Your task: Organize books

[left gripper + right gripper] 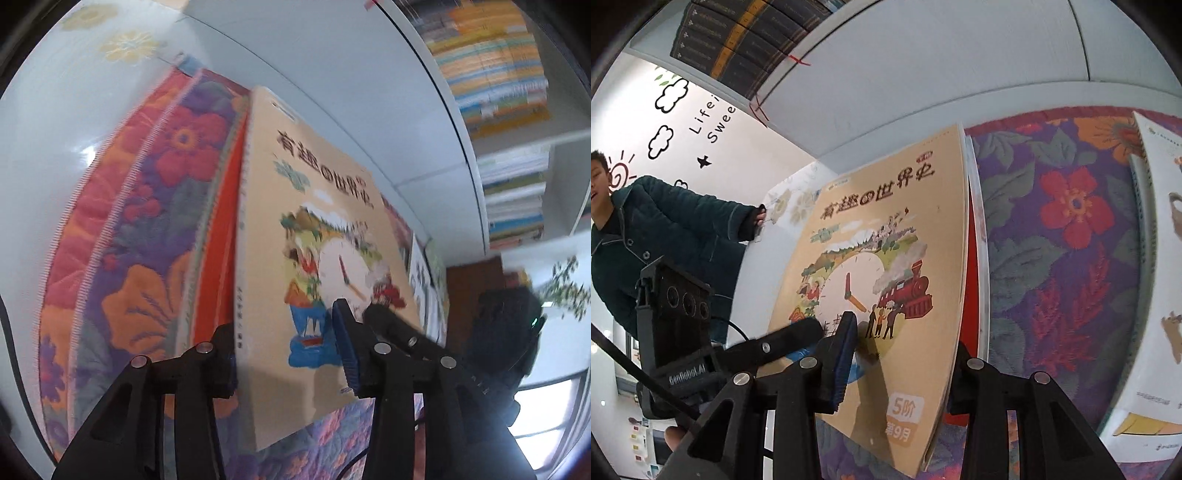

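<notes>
A tan picture book (317, 229) with a clock and train on its cover stands upright on a flowered cloth. It also shows in the right wrist view (886, 258). My left gripper (284, 354) is shut on its lower part, one finger on the cover, the other behind the spine. My right gripper (905, 362) is shut on the same book from the other side; its blue pad (842, 358) lies on the cover. A red book (218, 243) and others stand behind the tan one.
The flowered cloth (1052, 258) covers the surface. A white book (1156, 295) stands at the right. White shelf panels (332, 66) rise behind, with full bookshelves (495, 74) beyond. A person in a dark jacket (665, 236) is at the left.
</notes>
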`<state>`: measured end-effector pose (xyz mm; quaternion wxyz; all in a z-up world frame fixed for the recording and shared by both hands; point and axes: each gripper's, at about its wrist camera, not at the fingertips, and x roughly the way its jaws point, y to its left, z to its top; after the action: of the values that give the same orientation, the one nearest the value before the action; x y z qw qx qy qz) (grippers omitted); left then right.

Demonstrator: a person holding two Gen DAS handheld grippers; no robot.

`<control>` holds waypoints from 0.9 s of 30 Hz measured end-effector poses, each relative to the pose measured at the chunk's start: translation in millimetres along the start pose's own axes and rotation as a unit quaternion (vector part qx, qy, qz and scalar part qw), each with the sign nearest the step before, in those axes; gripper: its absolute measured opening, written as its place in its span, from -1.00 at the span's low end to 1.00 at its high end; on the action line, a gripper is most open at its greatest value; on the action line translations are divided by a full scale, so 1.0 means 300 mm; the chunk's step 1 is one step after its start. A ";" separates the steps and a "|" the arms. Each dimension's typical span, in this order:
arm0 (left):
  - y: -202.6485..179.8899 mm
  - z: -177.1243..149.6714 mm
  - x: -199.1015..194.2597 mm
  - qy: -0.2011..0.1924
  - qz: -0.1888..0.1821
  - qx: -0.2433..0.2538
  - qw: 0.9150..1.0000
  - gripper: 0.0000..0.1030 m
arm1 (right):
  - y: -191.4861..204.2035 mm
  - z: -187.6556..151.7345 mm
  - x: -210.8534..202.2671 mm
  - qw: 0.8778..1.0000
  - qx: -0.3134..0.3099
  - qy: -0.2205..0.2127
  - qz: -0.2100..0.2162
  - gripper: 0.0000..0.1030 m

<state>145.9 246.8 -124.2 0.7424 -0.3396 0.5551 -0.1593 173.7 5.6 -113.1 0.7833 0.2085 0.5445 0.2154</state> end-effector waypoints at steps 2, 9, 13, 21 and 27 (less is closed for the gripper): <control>0.012 0.006 -0.019 -0.012 0.008 -0.012 1.000 -0.24 | -0.014 -0.006 0.010 1.000 0.010 0.000 -0.001 -0.26; 0.035 -0.022 -0.106 -0.048 0.057 -0.007 0.997 -0.24 | 0.011 0.007 0.013 0.999 -0.014 0.030 -0.037 -0.16; -0.016 -0.096 -0.127 -0.043 0.075 0.020 0.996 -0.24 | 0.008 -0.038 -0.030 0.997 -0.030 0.040 -0.065 -0.03; -0.240 -0.277 -0.012 0.019 0.053 0.079 0.995 -0.23 | -0.158 -0.232 -0.292 0.997 0.019 0.011 -0.070 0.01; -0.473 -0.407 0.149 0.068 0.038 0.134 0.988 -0.23 | -0.411 -0.368 -0.571 0.991 0.093 -0.027 -0.094 0.02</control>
<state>66.9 77.5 -78.1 0.7475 -0.2041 0.5901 -0.2264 29.2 -182.1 -86.9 0.7915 0.2340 0.5582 0.0842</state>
